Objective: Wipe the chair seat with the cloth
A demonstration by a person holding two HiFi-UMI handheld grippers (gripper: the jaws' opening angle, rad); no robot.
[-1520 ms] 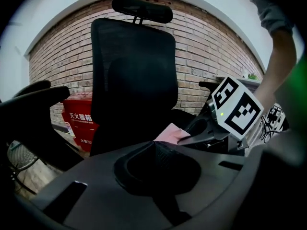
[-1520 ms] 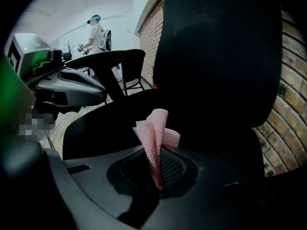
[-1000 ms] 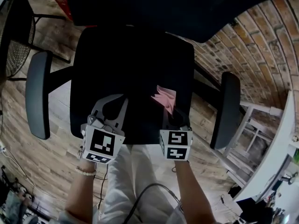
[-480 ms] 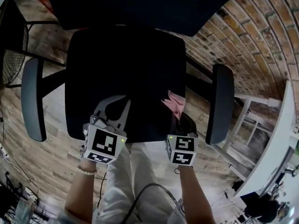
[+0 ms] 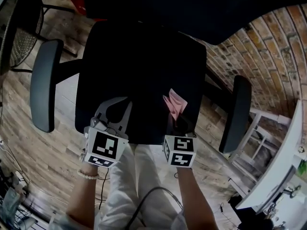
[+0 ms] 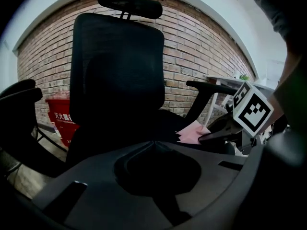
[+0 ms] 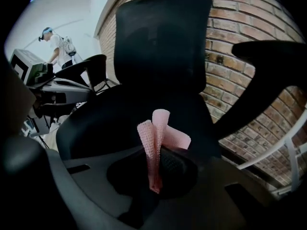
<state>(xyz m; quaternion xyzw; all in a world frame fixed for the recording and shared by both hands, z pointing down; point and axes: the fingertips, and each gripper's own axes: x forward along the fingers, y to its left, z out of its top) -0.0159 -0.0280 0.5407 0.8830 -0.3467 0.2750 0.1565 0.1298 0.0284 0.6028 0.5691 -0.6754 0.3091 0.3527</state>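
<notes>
Your right tool is clamping down on the cloth, with both jaws pressing a pleat of it between them. It's a pink piece with an open, net-like weave. It's folding into soft loops that are standing up just past the jaw tips, and one narrow strip is hanging back into the hollow of the tool. From the head view, the cloth is sitting on the right front part of the chair seat, close to its front edge.

Your left tool is closing on nothing. Its grey jaws are meeting at the tips with only a teardrop gap behind them, and it's hovering over the left front of the seat, beside the right tool.

The seat is showing as a broad, rounded black pad with a matte surface. Rising behind it is a tall backrest of fine black mesh, with a curved headrest on top. A dark, rounded armrest is flanking the seat on each side, the left one and the right one.

Beyond the chair, a rough red brick wall is filling the background and pale wood planks are covering the floor. A red bin is standing by the wall, but you can't tell what's in it. A person is standing at a desk far off.
</notes>
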